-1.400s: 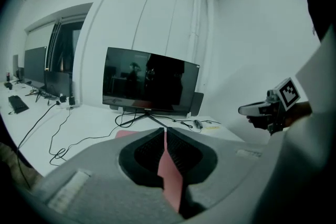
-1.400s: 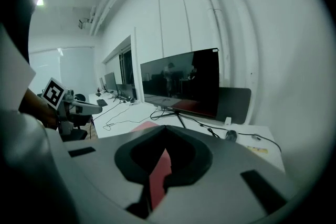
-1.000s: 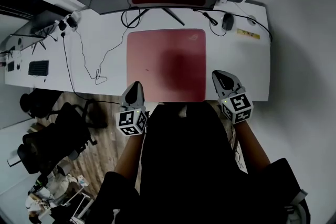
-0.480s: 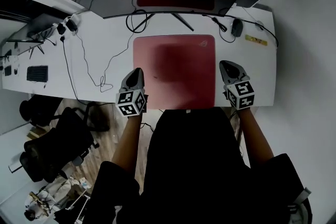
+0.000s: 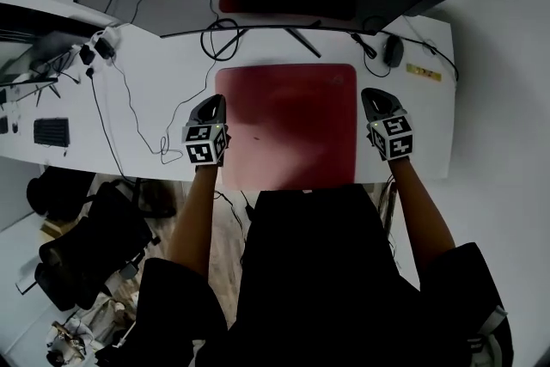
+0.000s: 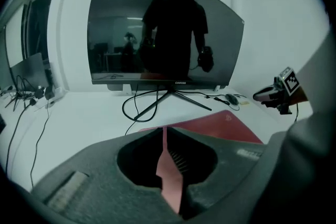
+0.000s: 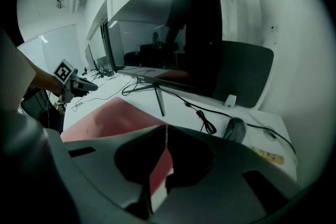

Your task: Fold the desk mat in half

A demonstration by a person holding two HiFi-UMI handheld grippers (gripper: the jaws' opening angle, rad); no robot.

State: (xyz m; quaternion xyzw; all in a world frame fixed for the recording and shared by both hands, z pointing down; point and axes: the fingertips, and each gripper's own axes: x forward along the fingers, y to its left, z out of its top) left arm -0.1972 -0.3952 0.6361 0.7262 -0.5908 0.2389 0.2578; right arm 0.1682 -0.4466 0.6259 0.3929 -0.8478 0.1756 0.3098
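— On the desk [image 5: 155, 99], where is the mat [image 5: 288, 125] lying?
— Flat, unfolded. You are bringing both grippers forward from the near edge: left gripper [image 5: 212, 101] now beside its left side, right gripper [image 5: 374, 95] beside its right, jaws together, gripping nothing.

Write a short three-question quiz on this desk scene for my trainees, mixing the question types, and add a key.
1. True or false: the mat is already folded in half.
2. What lies on the desk beyond the right gripper? A) mouse B) cup C) book
3. Fill in: the jaws of the left gripper and of the right one are both ____.
Key: 1 false, it lies flat; 2 A; 3 shut.
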